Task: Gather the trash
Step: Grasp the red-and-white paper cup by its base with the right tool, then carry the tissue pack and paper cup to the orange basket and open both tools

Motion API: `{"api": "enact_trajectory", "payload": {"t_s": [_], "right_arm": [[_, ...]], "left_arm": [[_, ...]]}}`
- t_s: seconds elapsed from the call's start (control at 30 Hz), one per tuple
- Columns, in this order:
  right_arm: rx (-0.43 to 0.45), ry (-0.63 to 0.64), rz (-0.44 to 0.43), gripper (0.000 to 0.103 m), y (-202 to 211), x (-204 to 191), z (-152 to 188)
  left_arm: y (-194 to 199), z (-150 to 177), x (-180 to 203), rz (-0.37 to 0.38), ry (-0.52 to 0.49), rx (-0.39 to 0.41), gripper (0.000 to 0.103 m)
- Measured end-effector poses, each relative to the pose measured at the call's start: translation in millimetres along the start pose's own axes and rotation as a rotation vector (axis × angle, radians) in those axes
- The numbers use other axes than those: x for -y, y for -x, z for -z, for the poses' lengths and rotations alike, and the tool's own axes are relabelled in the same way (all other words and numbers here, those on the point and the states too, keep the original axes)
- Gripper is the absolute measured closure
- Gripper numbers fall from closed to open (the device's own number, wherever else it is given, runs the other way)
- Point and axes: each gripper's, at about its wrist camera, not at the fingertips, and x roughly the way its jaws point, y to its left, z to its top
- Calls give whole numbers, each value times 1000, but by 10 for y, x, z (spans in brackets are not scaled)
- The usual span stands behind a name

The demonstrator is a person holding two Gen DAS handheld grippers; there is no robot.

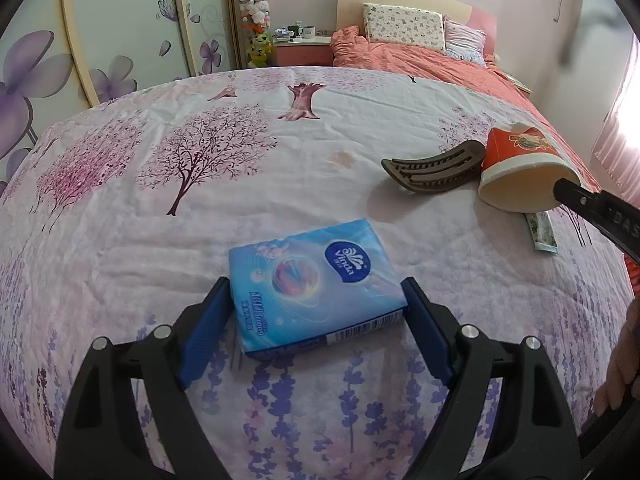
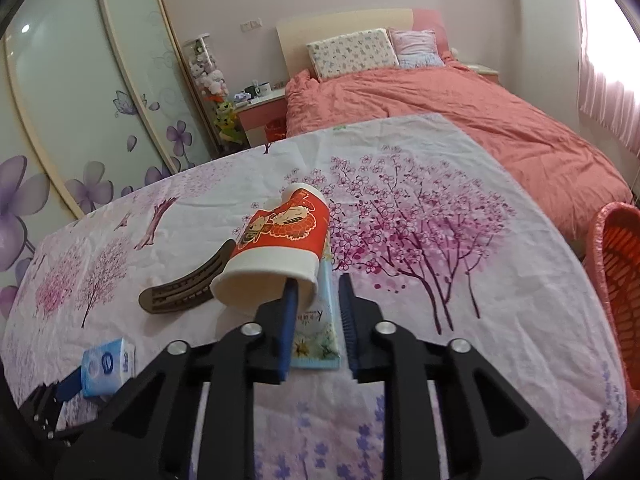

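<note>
A blue Vinda tissue pack (image 1: 310,282) lies flat on the floral cloth between the fingers of my left gripper (image 1: 316,300), whose blue pads stand at both of its sides; it shows small in the right wrist view (image 2: 106,366). A red and white paper cup (image 2: 276,240) lies on its side, mouth towards me. My right gripper (image 2: 318,300) is open, its left finger (image 2: 290,308) inside the cup's mouth, its right finger outside. The cup (image 1: 520,166) also shows in the left wrist view. A flat printed sachet (image 2: 320,336) lies under the cup.
A brown hair clip (image 1: 436,168) lies left of the cup, also in the right wrist view (image 2: 184,288). An orange mesh basket (image 2: 618,280) stands at the table's right edge. A bed with a coral quilt (image 2: 460,116) is behind the table.
</note>
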Motion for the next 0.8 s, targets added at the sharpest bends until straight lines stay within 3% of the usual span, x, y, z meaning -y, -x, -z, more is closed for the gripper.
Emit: {"api": "enact_trajectory", "payload": {"t_s": [0.03,0.17,0.8], "right_arm": [[-2,0,3,93,-19,0,0],[8,-6,-17,97,0,29,30],[116,-68,-44,99,553,438,78]], "left_arm": [[0,0,1,0,0,0,22],[-1,0,3,-1,0,0,22],[5,2,-1,8,5,2,22]]}}
